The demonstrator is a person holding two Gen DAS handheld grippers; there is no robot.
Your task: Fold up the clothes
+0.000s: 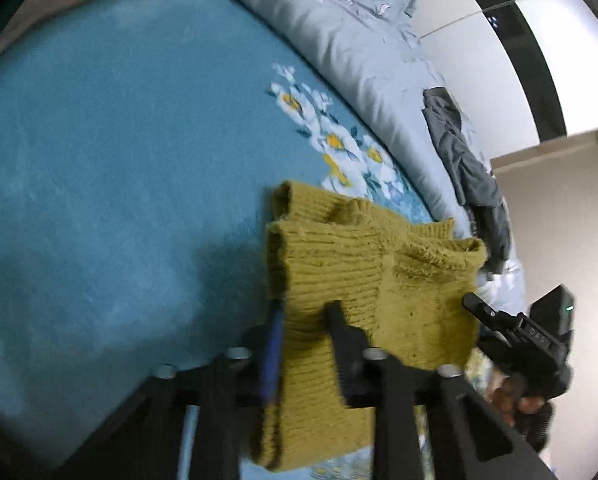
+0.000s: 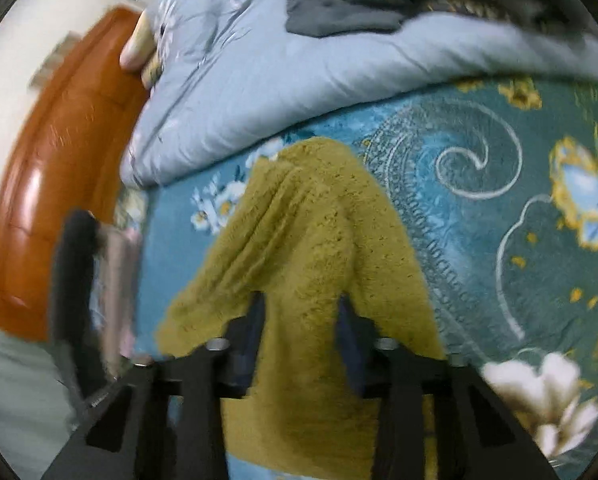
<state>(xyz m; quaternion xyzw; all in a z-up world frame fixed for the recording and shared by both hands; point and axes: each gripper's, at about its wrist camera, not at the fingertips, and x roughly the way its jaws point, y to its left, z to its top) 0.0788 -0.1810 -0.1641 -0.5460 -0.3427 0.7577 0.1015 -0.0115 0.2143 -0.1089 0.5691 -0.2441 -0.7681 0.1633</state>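
two grippers, left [image 1: 305,312] and right [image 2: 301,312], jaws pinching the yellow sweater [image 2: 307,240]

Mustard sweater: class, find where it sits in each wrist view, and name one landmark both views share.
Left wrist view: the sweater is lower centre-right, bunched between the fingers.
Right wrist view: the sweater is centre to bottom, draped between the fingers.
Shared landmark: the grey quilt at the far edge of the teal blanket.

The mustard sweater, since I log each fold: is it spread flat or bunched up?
Bunched up. The mustard sweater is lifted above the blue blanket, gathered in layers, with both the left tongs and the right tongs gripping it.
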